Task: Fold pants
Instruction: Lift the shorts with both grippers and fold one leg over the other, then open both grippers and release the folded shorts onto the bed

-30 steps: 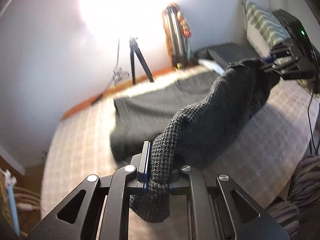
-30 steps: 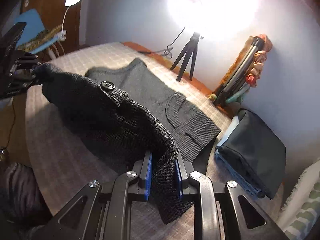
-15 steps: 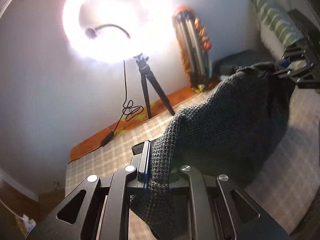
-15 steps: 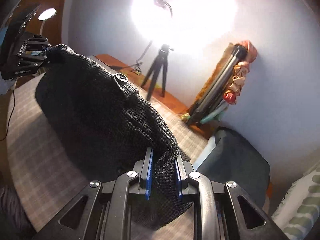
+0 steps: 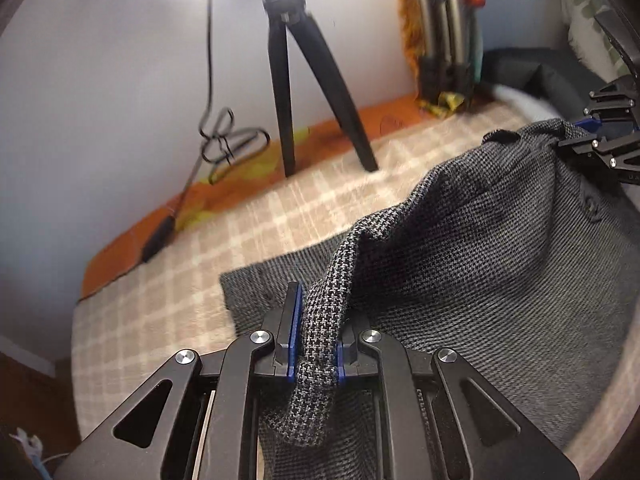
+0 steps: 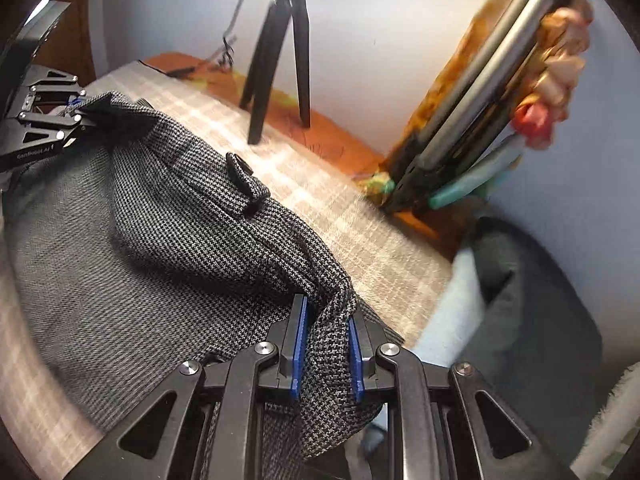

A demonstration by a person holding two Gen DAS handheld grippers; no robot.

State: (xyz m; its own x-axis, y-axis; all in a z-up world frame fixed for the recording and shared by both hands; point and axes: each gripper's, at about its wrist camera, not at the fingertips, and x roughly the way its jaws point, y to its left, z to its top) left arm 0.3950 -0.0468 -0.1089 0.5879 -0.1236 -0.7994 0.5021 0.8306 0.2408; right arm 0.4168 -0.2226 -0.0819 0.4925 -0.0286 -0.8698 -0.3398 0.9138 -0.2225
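A pale plaid bedspread (image 5: 168, 280) lies below a lavender wall with a black tripod (image 5: 296, 80) standing at its edge. The left gripper (image 5: 316, 344) has its fingers pinching a bunched edge of the houndstooth pants (image 5: 480, 240); the right gripper (image 6: 326, 344) pinches the other end. Between them the cloth sags onto the bedspread.

A pale bluish wall (image 5: 100, 92) is backing the far side, with bright light glaring at its top. A black tripod (image 5: 288, 80) is standing on the checked beige bedcover (image 5: 160, 308), and a bundle of folded stands (image 6: 472, 120) is leaning in the far right corner.
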